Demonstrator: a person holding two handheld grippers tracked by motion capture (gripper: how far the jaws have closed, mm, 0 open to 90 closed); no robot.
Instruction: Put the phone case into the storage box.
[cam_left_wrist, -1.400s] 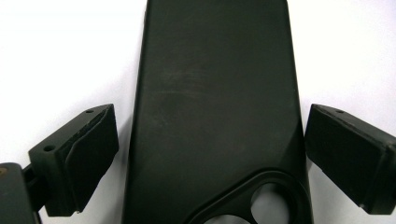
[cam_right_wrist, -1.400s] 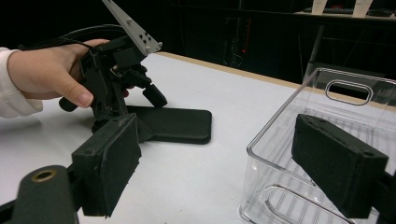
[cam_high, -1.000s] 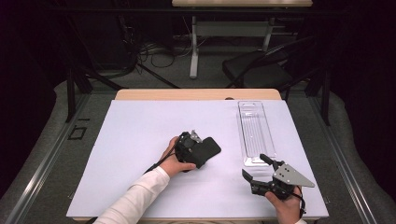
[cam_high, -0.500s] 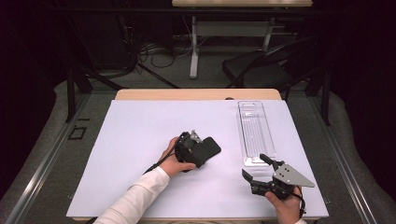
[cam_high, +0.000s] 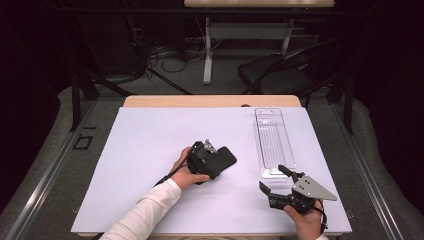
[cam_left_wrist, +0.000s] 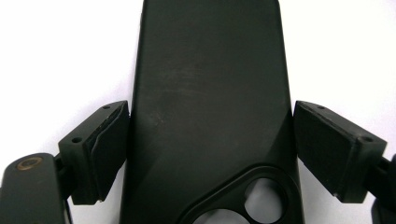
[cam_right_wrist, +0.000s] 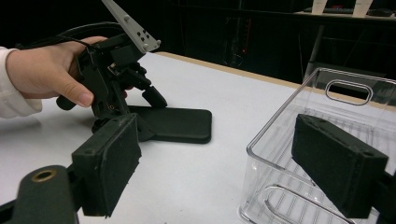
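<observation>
1. Left tongs (cam_left_wrist: 210, 140) – set astride the black phone case (cam_high: 227, 158), which lies flat on the table (cam_high: 150, 150), left of the clear tray (cam_high: 272, 140). Just closing in; one pad at the case edge, a gap at the other, no clamp yet.
2. Right tongs (cam_high: 274, 180) – wide apart, empty, just off the tray's near end.
3. Risk: uneven pad contact, likely to push or swivel the case across the smooth sheet.
4. Risk: thin, flat case; pads liable to slip off the edge on lifting.
5. Surface: white sheet over wood. Room: dark, with a chair (cam_high: 280, 77) and floor cables (cam_high: 150, 55) behind.
</observation>
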